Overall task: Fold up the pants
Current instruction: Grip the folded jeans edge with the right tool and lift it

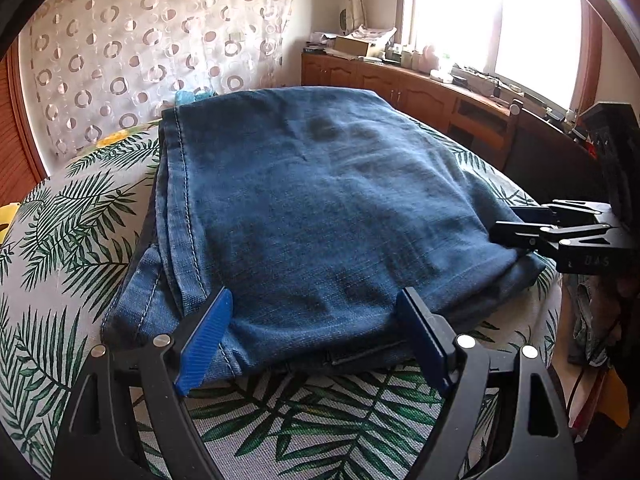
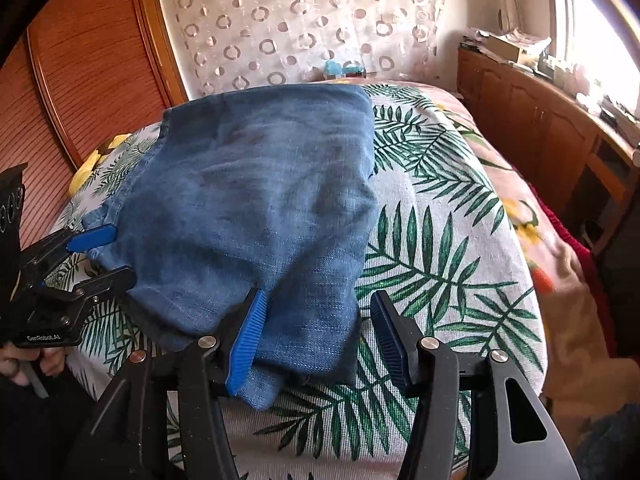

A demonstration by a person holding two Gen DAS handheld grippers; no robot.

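Blue ribbed pads on black fingers fill the near edge of both wrist views. From the left wrist view, the left gripper (image 1: 314, 330) stands wide, its fingers spread either side of the near folded edge of the blue denim pants (image 1: 320, 200) — nothing is clamped between them. From the right wrist view, the right gripper (image 2: 320, 340) is also spread wide; its left pad (image 2: 248, 344) lies against the near corner of the pants (image 2: 260, 208), while the other pad sits just beside that corner, over the white bed cover printed with green palm leaves (image 2: 440, 240). The pants lie folded into a thick, roughly rectangular stack on that cover, one stitched seam running along the stack's left side. Beyond the pants hangs a sheer curtain patterned with rings (image 1: 160, 40), and a brown wooden cabinet (image 1: 400, 80) stands beyond the pants toward the bright window.
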